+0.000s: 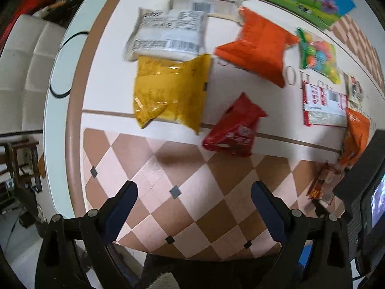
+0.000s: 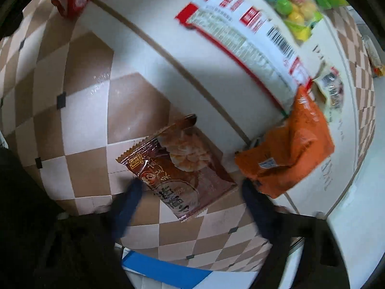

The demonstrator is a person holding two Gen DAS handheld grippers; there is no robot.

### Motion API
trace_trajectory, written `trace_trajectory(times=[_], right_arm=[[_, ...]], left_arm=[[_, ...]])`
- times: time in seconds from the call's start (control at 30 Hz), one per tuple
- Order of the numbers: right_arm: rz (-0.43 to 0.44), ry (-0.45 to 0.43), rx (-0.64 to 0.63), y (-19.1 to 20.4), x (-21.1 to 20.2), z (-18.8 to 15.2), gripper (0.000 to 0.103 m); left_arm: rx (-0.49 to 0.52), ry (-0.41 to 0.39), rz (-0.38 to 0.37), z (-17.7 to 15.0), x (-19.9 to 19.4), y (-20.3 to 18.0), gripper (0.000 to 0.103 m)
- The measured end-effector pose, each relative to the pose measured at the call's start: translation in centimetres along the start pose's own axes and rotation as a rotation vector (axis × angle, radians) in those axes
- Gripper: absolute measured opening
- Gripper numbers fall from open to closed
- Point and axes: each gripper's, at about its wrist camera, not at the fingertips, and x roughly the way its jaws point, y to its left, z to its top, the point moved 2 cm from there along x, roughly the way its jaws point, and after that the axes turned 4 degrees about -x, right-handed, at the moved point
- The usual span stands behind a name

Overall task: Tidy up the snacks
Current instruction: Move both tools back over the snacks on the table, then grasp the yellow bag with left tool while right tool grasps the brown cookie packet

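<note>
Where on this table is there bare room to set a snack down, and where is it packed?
Free: the checkered patch between the left gripper and the red bag, and the tiles left of the brown packet. Crowded: the far strip, where the yellow bag, white bag and orange bag lie close together.

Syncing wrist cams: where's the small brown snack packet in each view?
Left wrist: brown snack packet at far right edge, mostly hidden, below a crumpled orange bag.
Right wrist: packet centre, between the open right claw fingers.
Shared landmark: the red-and-white barcode bag.
</note>
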Motion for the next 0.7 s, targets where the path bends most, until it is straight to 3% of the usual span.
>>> trace_trajectory(times=[0.07, 0.3, 0.5, 0.6, 0.7], right_arm=[[0.079, -0.011, 0.062, -0.7, 0.2, -0.5, 0.062], [0.308, -0.062, 0.460, -4.9, 1.3, -3.2, 0.059], [0.551, -0.091, 0.860, -9.1, 2.7, -5.2, 0.059], [0.617, -0.085, 0.924, -10.0, 3.5, -5.8, 0.062], [0.663, -0.092, 0.939, -10.6, 4.2, -6.6, 0.079]], left_arm=[[-0.034, 0.004, 0.006, 0.2, 0.0, 0.7, 0.097], [-0.168, 0.017, 0.014, 1.5, -0.4, 3.7, 0.097], [-0.213, 0.036, -0.011, 4.3, -0.3, 5.1, 0.096], [-0.211, 0.048, -0.029, 6.2, 0.1, 5.2, 0.096], [-0.168, 0.052, -0.027, 8.0, 0.5, 4.7, 0.096]])
